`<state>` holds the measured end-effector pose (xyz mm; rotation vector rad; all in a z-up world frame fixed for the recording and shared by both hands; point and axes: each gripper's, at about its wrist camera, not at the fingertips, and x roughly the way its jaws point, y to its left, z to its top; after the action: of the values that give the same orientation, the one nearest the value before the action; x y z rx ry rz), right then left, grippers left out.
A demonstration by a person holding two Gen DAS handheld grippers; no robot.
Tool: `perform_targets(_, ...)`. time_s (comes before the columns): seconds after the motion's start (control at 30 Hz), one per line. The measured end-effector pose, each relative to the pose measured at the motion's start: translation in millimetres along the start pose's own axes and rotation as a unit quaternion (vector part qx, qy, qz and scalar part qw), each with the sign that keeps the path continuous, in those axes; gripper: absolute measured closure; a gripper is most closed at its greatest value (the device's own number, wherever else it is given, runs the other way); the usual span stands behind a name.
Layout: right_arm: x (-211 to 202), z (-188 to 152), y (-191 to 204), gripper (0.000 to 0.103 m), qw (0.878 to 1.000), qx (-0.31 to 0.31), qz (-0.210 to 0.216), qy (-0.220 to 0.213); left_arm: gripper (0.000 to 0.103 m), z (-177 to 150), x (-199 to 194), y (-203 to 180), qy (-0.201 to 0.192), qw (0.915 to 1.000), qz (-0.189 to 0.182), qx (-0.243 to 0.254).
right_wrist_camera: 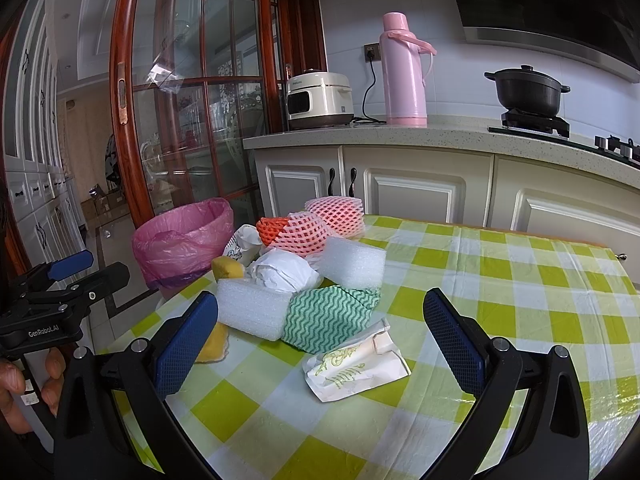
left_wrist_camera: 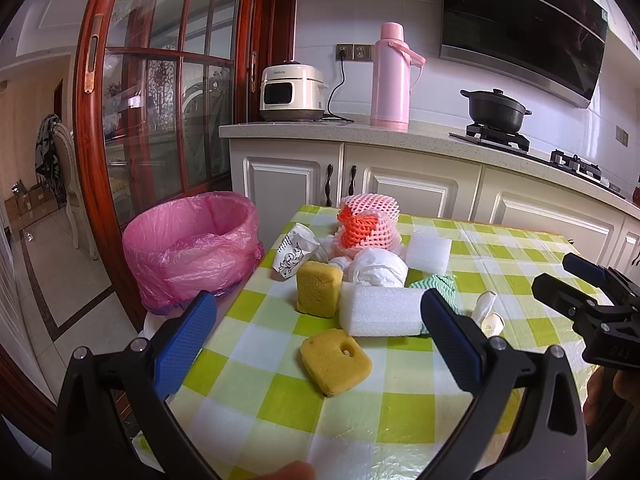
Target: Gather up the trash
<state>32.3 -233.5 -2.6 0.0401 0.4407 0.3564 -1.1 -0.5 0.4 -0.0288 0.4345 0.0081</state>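
- The left gripper (left_wrist_camera: 318, 320) and the right gripper (right_wrist_camera: 320, 320) both stand spread wide, nothing between their pads, above the near part of the counter (right_wrist_camera: 500, 280) with its green checked cloth; not 1 piece of trash is picked up yet.
- The trash lies heaped at the counter's far left: 2 yellow sponges, the flat sponge (left_wrist_camera: 334, 360) nearest the left gripper and the upright sponge (left_wrist_camera: 319, 288) behind it, a white foam block (left_wrist_camera: 380, 314), a green wavy cloth (right_wrist_camera: 328, 316), a crumpled paper wrapper (right_wrist_camera: 356, 364), a white plastic bag (right_wrist_camera: 286, 270), a paper cup (left_wrist_camera: 294, 252) and the pink foam nets (right_wrist_camera: 320, 224).
- The pink-lined bin (left_wrist_camera: 192, 240) stands off the counter's left edge (lower than the top), so a light piece released short would likely drop to the floor.
- The foam block touches the cloth and the bag; pulling 1 could drag the others.
- The flat wrapper may slip from a shallow pinch, or the cloth cover may bunch up.
- Both grippers are near each other and could collide over the same pile.
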Motion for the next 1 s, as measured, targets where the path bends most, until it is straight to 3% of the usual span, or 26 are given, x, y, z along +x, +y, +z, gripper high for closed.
perform_targets(1.0, -0.6, 0.4, -0.8, 0.007, 1.0, 0.0, 0.0, 0.0, 0.004, 1.9, 4.9, -1.8, 0.0, 1.0, 0.001, 0.001)
